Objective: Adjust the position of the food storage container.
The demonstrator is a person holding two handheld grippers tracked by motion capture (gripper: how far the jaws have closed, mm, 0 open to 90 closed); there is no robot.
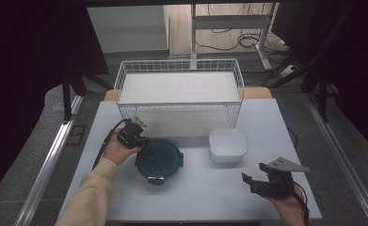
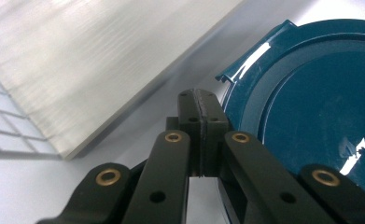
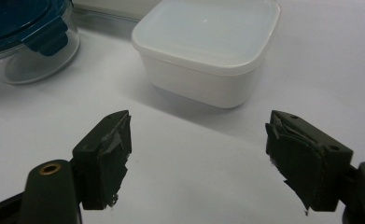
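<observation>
The left gripper (image 1: 133, 134), jaws closed on nothing, sits just beside the rim of the round glass container with a teal clip-on lid (image 1: 159, 161), near the table's (image 1: 196, 197) centre. The right gripper (image 1: 259, 182), jaws wide apart and empty, faces the square white plastic lidded box (image 3: 208, 49).

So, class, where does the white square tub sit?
High view: the white tub sits right of centre, before the wire basket and right of the blue-lidded container.
</observation>
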